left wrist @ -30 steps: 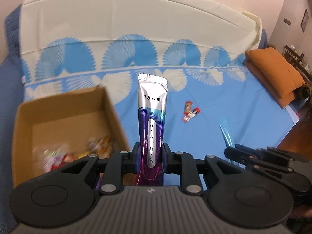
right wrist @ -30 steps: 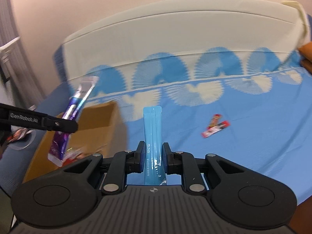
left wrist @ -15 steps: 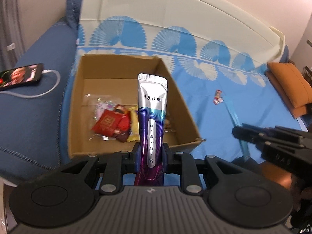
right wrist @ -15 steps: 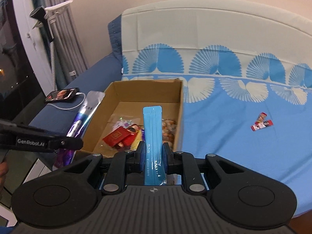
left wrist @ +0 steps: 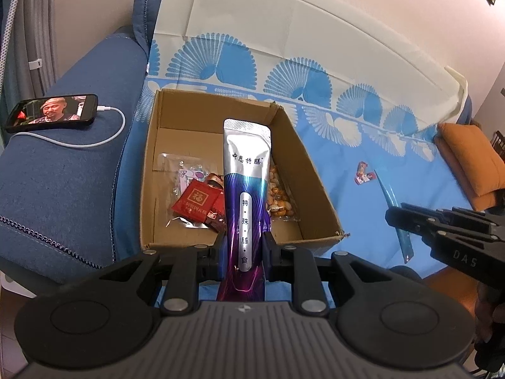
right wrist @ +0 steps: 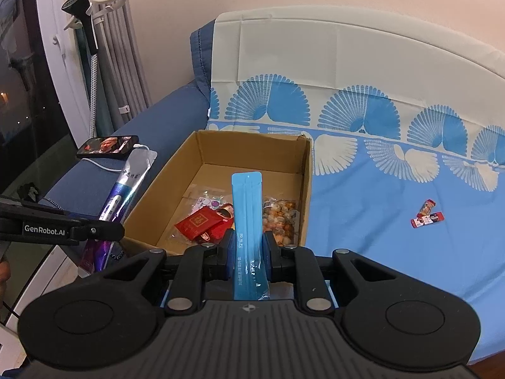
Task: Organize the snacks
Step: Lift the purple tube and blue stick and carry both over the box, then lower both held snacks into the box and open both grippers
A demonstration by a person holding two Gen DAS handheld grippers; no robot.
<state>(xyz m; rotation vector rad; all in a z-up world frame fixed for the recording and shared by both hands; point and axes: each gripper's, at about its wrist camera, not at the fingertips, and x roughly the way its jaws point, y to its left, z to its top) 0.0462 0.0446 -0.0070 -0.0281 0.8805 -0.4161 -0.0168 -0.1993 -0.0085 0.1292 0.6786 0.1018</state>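
My left gripper point(left wrist: 243, 249) is shut on a silver and purple snack pouch point(left wrist: 246, 186), held upright over the near edge of the open cardboard box point(left wrist: 315, 186). My right gripper point(right wrist: 249, 252) is shut on a blue stick sachet point(right wrist: 247, 221), held upright just before the same box point(right wrist: 306, 189). In the box lie a red packet point(left wrist: 195, 202), a clear bag point(left wrist: 186, 173) and a bag of nuts point(left wrist: 279, 194). Two small red snack bars point(right wrist: 426, 216) lie on the blue sheet to the right. The purple pouch also shows in the right wrist view point(right wrist: 126, 186).
The box sits on a bed with a blue and cream fan-patterned sheet point(left wrist: 363, 145). A phone point(left wrist: 52, 112) on a white charging cable lies on the dark blue cover at the left. An orange pillow point(left wrist: 473, 158) lies at the far right. Curtains point(right wrist: 126, 47) hang at the left.
Both grippers have swung left from the open sheet to the box, still holding their packets. The box now lies straight ahead of both; the red bars have shifted to the right.
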